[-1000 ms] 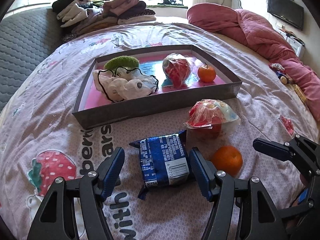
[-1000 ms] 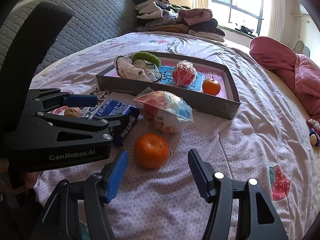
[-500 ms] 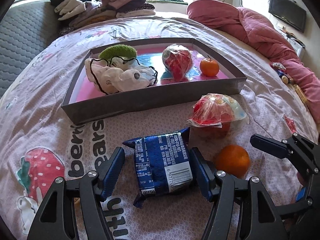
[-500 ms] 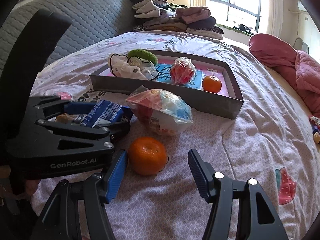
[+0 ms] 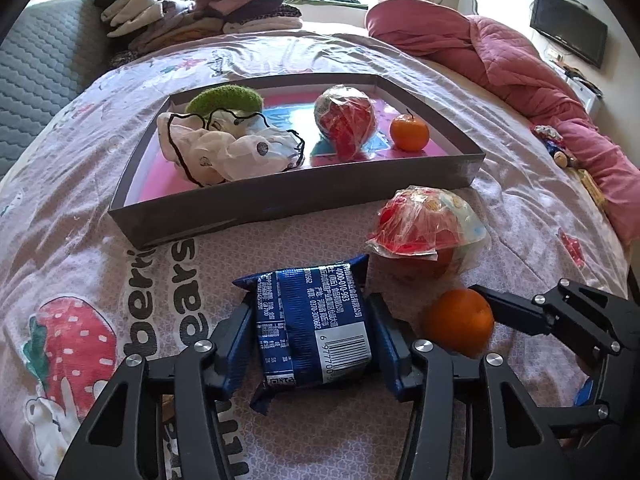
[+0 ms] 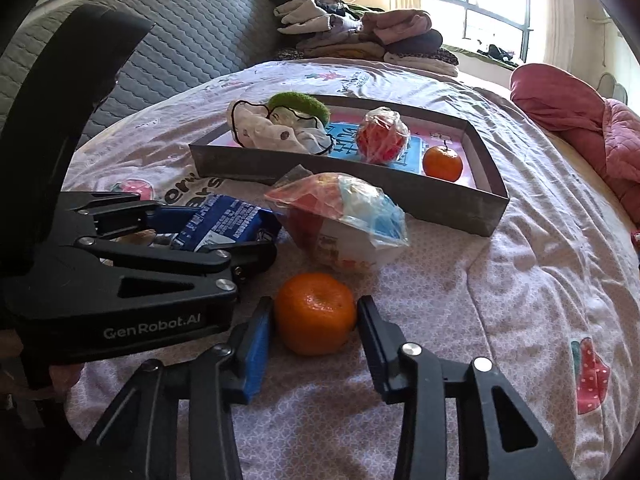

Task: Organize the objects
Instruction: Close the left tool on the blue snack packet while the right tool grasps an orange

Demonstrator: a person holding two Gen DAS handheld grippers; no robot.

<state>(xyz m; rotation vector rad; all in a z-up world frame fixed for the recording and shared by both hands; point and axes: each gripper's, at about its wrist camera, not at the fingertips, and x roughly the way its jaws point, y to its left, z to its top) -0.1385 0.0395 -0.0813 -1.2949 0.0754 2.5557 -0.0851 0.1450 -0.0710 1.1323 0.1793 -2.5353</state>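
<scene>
My left gripper (image 5: 310,338) is shut on a blue snack packet (image 5: 316,326) that lies on the bedspread. My right gripper (image 6: 316,338) is closed around an orange (image 6: 315,312) beside it, pads touching both sides. The orange also shows in the left wrist view (image 5: 458,322). A bagged cup snack (image 5: 426,226) stands just beyond both. Behind it is a grey tray (image 5: 280,196) holding white cloth (image 5: 224,152), a green item (image 5: 224,98), a red wrapped ball (image 5: 346,120) and a second orange (image 5: 409,133).
A pink quilt (image 5: 520,80) lies along the right side of the bed. Folded clothes (image 5: 200,12) are stacked at the far end. A grey quilted headboard (image 6: 180,52) is on the left. Small toys (image 5: 554,146) lie by the quilt.
Both grippers moved forward and closed: the left one's fingers now press the blue packet, the right one's fingers now touch the orange. The tray's contents have not moved.
</scene>
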